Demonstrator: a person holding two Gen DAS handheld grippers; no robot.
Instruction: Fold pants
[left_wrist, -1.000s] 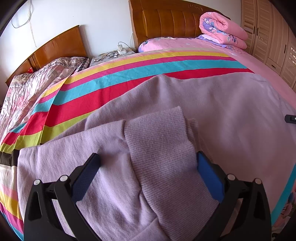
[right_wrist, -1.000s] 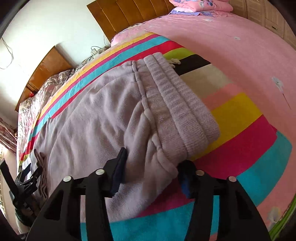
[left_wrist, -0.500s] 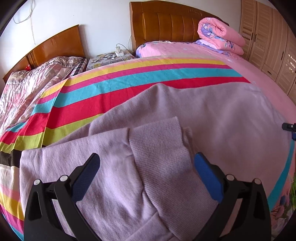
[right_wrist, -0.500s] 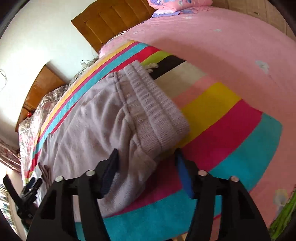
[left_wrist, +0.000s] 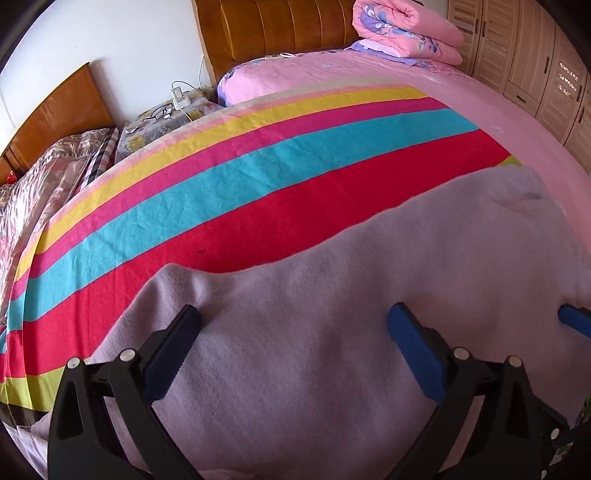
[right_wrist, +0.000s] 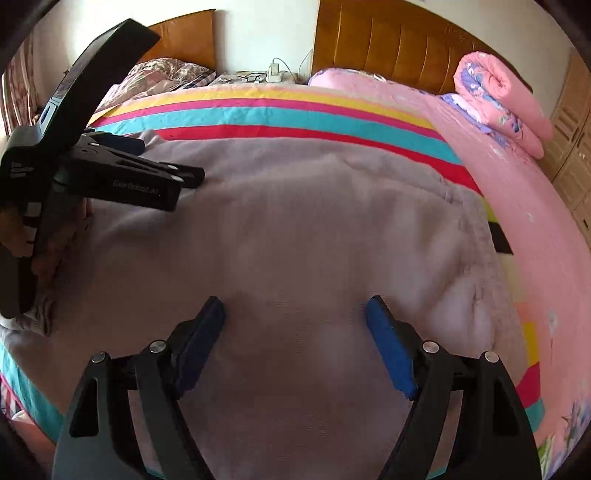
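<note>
1. The pants (left_wrist: 332, 314), pale lilac and soft-looking, lie spread flat across the near part of the bed (left_wrist: 498, 122), over its striped blanket (left_wrist: 258, 177)
2. In the right wrist view the pants' ribbed waistband (right_wrist: 476, 258) runs down the right side of the cloth, next to the black and yellow stripes
3. The left claw (left_wrist: 293, 325) hangs over the pants with its two blue-padded fingers wide apart; nothing is pinched between them, only flat cloth shows below
4. From the right wrist view the left claw (right_wrist: 173, 162) is seen at the far left of the pants, pointing across the cloth, with a person's hand (right_wrist: 22, 236) around its grip
5. The right claw (right_wrist: 295, 317) is over the middle of the pants; its jaws are opening, and no fold is caught between the pads, just the flat surface underneath
6. One blue finger of the right claw (left_wrist: 572, 321) pokes into the left wrist view at the right edge, just beside the left claw
7. At the head of the bed sits a rolled pink quilt (right_wrist: 502, 99) against the wooden headboard (right_wrist: 388, 44)
8. Between the two beds stands a nightstand (left_wrist: 166, 118) with glasses (right_wrist: 253, 76) and a charger (right_wrist: 275, 70) on it
9. Pale wardrobe doors (left_wrist: 535, 55) fill the right side of the room
</note>
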